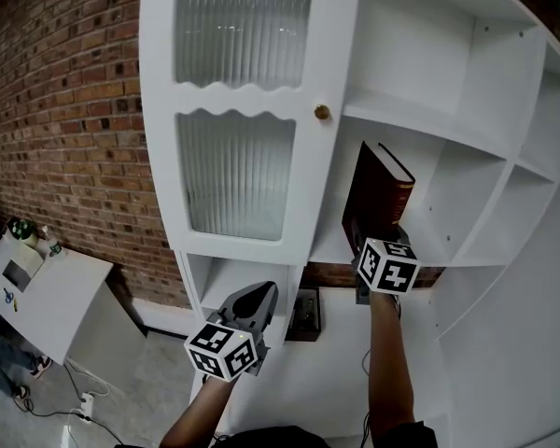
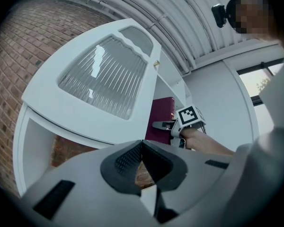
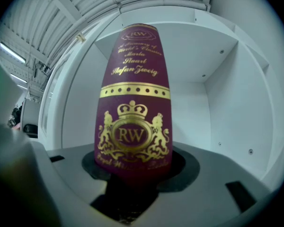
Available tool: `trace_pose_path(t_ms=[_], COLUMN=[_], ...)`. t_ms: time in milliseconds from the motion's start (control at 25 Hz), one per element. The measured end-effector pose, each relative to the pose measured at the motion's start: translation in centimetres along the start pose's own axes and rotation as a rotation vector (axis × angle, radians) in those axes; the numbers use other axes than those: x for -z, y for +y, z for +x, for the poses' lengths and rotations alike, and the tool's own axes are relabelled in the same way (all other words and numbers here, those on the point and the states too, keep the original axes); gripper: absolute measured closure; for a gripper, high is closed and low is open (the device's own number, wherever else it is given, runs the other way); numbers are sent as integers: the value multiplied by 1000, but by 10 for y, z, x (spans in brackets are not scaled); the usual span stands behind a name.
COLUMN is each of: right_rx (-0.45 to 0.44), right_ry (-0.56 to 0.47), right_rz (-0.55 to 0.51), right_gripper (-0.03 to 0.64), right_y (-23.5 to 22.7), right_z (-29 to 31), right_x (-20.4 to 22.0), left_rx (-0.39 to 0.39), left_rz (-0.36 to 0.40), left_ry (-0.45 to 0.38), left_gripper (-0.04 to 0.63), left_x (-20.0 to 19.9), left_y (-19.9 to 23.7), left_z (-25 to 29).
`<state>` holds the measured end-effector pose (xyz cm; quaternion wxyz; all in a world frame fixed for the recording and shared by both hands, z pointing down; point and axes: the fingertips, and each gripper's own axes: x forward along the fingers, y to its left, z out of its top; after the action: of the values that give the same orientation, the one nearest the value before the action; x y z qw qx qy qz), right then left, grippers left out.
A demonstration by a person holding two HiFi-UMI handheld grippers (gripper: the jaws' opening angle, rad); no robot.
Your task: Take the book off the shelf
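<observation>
A maroon book (image 1: pixel 378 199) with gold lettering stands upright at the front of an open compartment of the white shelf unit (image 1: pixel 420 124). My right gripper (image 1: pixel 377 253) is shut on the lower end of the book (image 3: pixel 135 103), whose spine faces the camera between the jaws. The right gripper (image 2: pixel 169 125) and the book (image 2: pixel 162 119) also show in the left gripper view. My left gripper (image 1: pixel 254 299) is held lower and to the left, in front of the cabinet, shut with nothing in it (image 2: pixel 141 160).
A ribbed glass door (image 1: pixel 238 166) with a brass knob (image 1: pixel 322 112) closes the cabinet's left side. A brick wall (image 1: pixel 65 110) lies to the left, and a white table (image 1: pixel 47 297) stands at the lower left. A dark object (image 1: pixel 304 314) sits in a lower compartment.
</observation>
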<state>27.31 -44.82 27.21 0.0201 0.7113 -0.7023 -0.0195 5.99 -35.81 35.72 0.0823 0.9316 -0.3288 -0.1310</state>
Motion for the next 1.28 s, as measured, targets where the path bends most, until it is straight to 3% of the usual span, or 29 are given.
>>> trace_pose_path(t_ms=[840,1280], right_rx=[51,72], right_ry=[-25,-13], right_rz=[-13,13], right_gripper=[380,380], right_y=[23,51], right_z=[-97,-149], right_x=[-3,15], left_rx=[157,194], left_rz=[-20,-42], left_ry=[46,62], left_gripper=[578,578], left_x=[5,2], left_y=[-39,-36], left_z=[-20,-37])
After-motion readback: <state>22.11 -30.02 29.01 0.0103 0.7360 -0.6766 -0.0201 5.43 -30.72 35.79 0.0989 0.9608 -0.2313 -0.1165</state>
